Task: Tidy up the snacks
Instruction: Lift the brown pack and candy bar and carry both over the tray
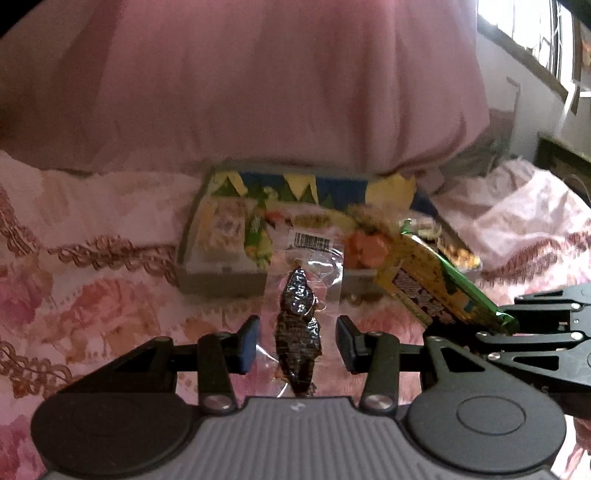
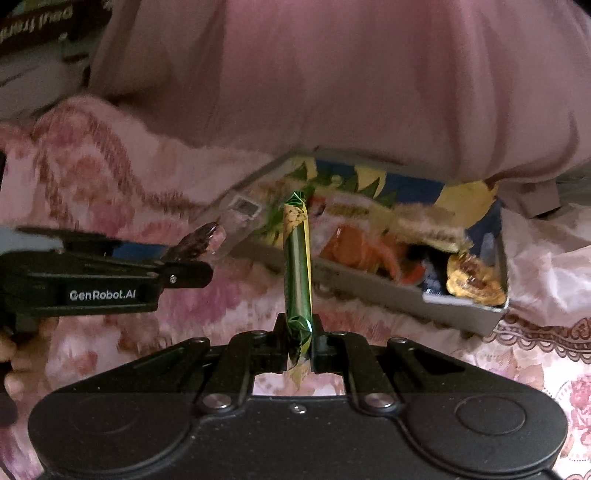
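A clear packet of dark dried fruit [image 1: 300, 321] with a barcode label lies between the fingers of my left gripper [image 1: 297, 341], whose jaws stand apart on either side of it; whether they touch it I cannot tell. It also shows in the right wrist view [image 2: 201, 240]. My right gripper [image 2: 298, 345] is shut on a green and yellow snack packet [image 2: 296, 273], held upright; it also shows in the left wrist view [image 1: 439, 284]. Both hover just before a grey box [image 1: 218, 280] filled with several snack packs [image 2: 369, 243].
The box sits on a pink floral bedsheet [image 1: 92, 295], with a large pink pillow [image 1: 258, 81] right behind it. A window [image 1: 535, 33] is at the far right. A dark carton [image 2: 37, 26] is at the upper left of the right wrist view.
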Tool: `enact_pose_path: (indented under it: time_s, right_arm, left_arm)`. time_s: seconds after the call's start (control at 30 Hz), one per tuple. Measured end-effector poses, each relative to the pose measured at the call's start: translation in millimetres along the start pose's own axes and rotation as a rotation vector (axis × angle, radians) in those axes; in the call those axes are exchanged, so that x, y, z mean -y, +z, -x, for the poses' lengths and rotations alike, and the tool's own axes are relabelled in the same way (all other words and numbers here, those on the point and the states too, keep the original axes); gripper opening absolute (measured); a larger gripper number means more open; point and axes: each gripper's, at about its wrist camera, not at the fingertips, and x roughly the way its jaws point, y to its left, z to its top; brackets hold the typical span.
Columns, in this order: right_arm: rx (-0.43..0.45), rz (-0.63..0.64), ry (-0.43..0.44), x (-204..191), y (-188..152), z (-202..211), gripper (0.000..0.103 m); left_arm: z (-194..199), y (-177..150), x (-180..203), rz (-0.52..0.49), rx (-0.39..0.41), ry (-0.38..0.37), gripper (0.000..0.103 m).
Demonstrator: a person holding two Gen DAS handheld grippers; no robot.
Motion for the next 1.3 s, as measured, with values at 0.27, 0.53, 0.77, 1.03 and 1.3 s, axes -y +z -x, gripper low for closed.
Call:
enact_pose_path:
  time_s: [0.27, 0.53, 0.77, 1.03, 1.3]
  right_arm:
    - [0.095, -0.066, -0.013, 4, 25, 6, 0.011]
    - [0.135, -0.111, -0.038, 16, 37, 3, 0.011]
    - [0.183, -0.138, -0.042, 28, 51, 1, 0.011]
    - [0.223, -0.169, -0.078, 53, 68, -20, 0.011]
    - [0.257, -0.184, -0.083, 59, 83, -57, 0.011]
  left_arm:
    - [12, 17, -7, 0.062, 0.096, 0.001, 0.048]
    - [10, 31, -17, 0.124, 0.123, 0.019, 0.048]
    - [4, 49, -25, 0.167, 0.150, 0.044, 0.048]
    - [-29, 77, -22, 0.170, 0.183, 0.058, 0.048]
    - [-64, 82, -23, 0.161, 0.223, 0.056, 0.048]
